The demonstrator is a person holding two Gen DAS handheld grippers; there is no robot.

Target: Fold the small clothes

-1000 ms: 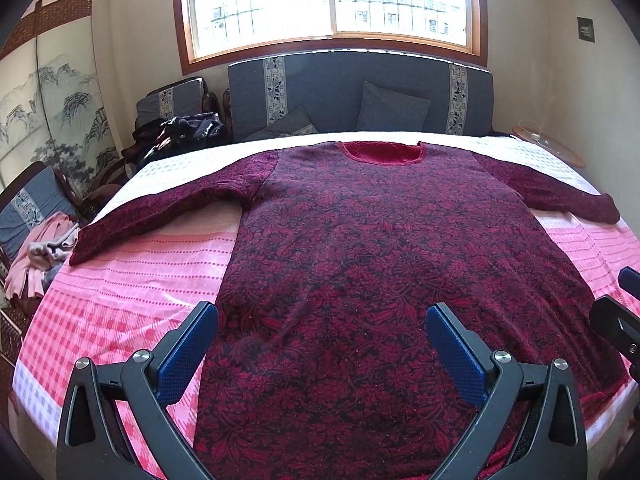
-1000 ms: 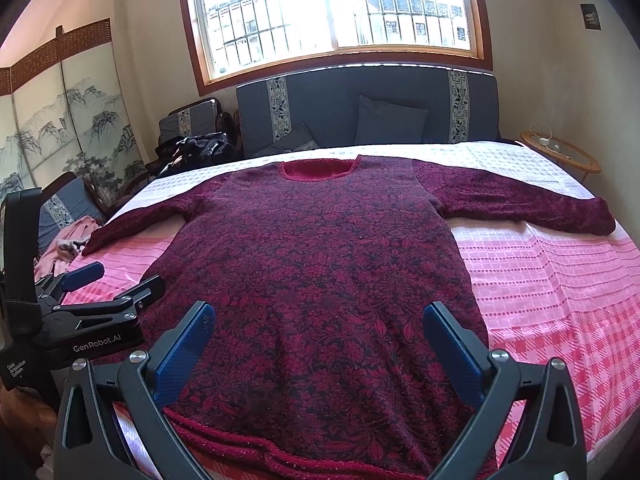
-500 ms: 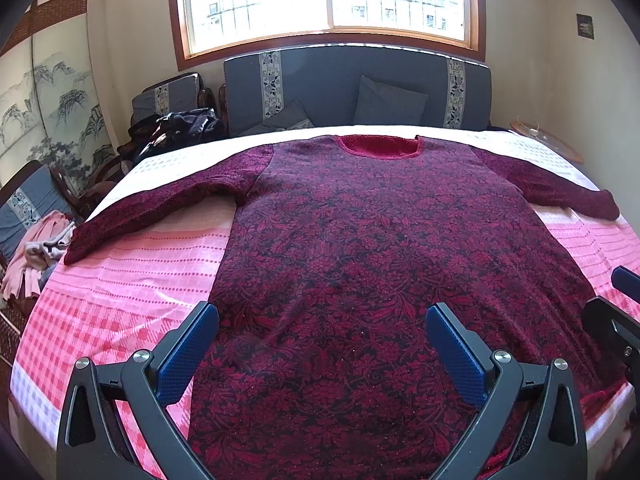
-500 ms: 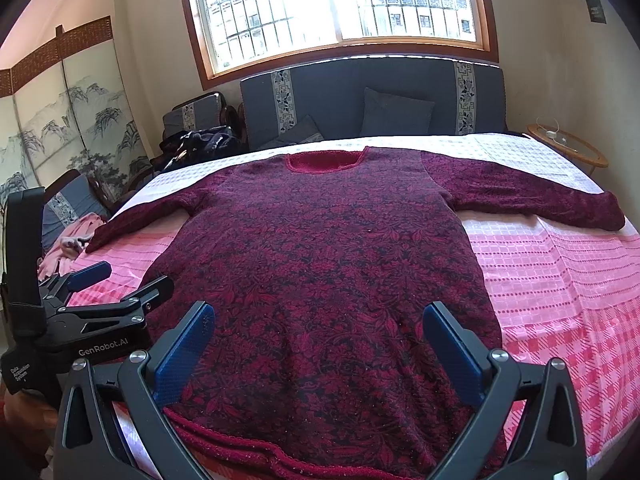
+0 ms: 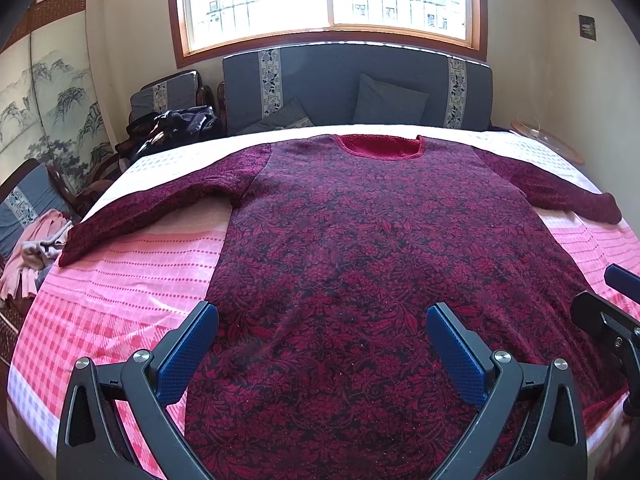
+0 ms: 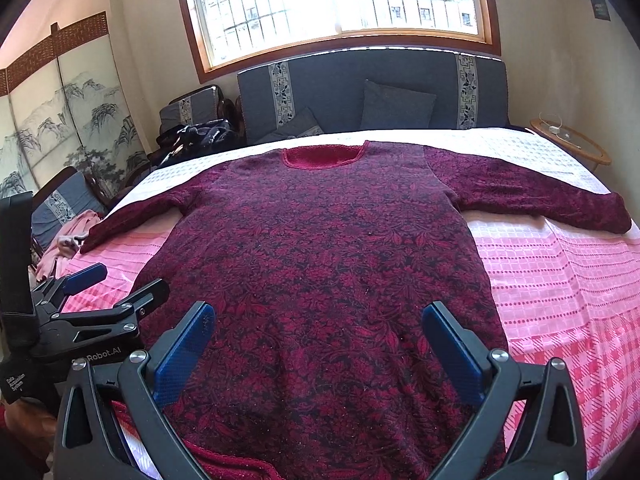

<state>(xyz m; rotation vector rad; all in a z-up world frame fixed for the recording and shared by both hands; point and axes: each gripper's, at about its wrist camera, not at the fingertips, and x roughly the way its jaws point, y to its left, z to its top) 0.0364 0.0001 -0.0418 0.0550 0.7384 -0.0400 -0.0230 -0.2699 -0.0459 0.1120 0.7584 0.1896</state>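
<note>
Sweater point(image 5: 360, 264) lies face up and flat on the bed point(image 5: 120, 280), neckline point(image 5: 380, 146) far, hem near, both sleeves spread out to the sides, a layout that suits a first fold. Left gripper point(image 5: 322, 344) and right gripper point(image 6: 316, 340) hover over the near hem, jaws wide apart and holding nothing, likely ready to pinch an edge. Pink clothes point(image 5: 36, 248) sit off the bed's left side.
</note>
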